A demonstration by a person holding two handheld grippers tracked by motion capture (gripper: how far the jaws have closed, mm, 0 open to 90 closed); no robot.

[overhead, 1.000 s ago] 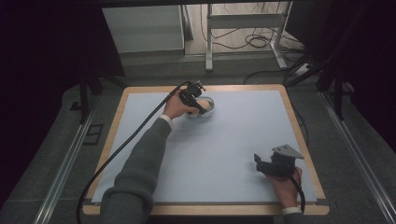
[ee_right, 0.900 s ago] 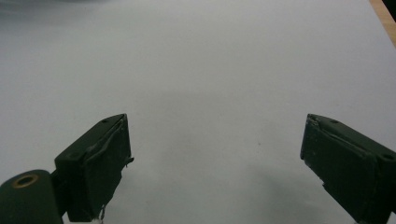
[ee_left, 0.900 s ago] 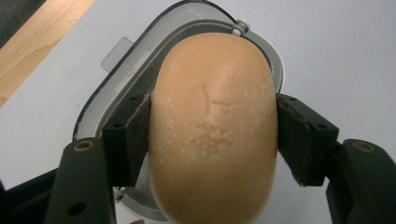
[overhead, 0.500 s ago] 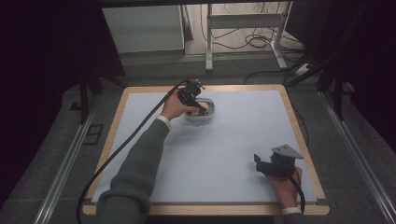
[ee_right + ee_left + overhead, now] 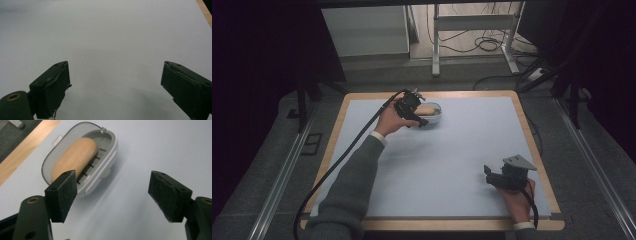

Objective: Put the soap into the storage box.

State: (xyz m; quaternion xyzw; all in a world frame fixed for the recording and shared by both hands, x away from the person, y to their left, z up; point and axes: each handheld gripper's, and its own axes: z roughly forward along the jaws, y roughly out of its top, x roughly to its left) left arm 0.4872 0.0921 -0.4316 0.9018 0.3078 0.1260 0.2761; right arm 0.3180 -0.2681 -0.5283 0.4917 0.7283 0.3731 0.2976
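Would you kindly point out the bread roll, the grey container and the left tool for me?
bread roll (image 5: 75,157), left gripper view, middle of its tan top.
grey container (image 5: 106,161), left gripper view, its right rim.
left tool (image 5: 112,195), left gripper view, midway between its open pads.

Wood-edged table (image 5: 532,130), pale blue mat (image 5: 452,155) covering it, grey oval dish (image 5: 434,114) near far edge
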